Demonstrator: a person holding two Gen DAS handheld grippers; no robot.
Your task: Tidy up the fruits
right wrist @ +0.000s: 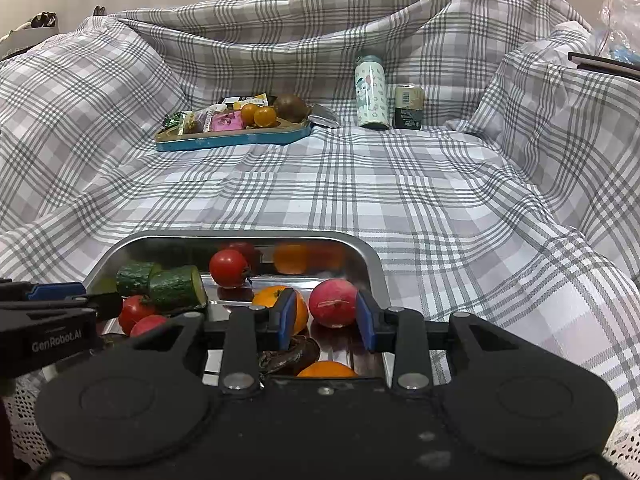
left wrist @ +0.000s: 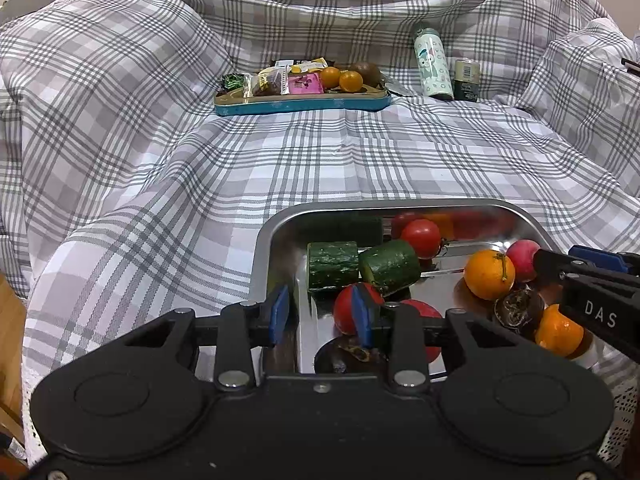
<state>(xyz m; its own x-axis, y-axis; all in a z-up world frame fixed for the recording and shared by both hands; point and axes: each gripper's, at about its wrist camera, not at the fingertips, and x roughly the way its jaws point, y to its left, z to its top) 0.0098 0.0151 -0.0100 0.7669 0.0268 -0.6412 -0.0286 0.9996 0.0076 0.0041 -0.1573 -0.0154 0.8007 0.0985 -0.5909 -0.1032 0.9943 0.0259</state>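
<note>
A steel tray (left wrist: 400, 206) near me holds two cucumber pieces (left wrist: 332, 264), tomatoes (left wrist: 420, 238), oranges (left wrist: 488, 274), a pink-red fruit (right wrist: 334, 304) and a dark wrinkled fruit (left wrist: 518, 310). My left gripper (left wrist: 320, 312) hangs open over the tray's left side, with a tomato (left wrist: 344, 312) just behind its right finger. My right gripper (right wrist: 326, 318) is open over the tray's right end. The pink-red fruit sits between its fingertips, an orange (right wrist: 272, 300) beside the left one. On the far teal tray (left wrist: 300, 106) lie snack packets, two small oranges (left wrist: 340, 78) and a brown fruit (left wrist: 366, 70).
A grey plaid cloth (left wrist: 320, 160) covers the whole surface and rises in folds at the back and sides. A patterned bottle (left wrist: 432, 64) and a dark can (left wrist: 466, 80) stand right of the teal tray. Wood shows at the lower left edge (left wrist: 10, 320).
</note>
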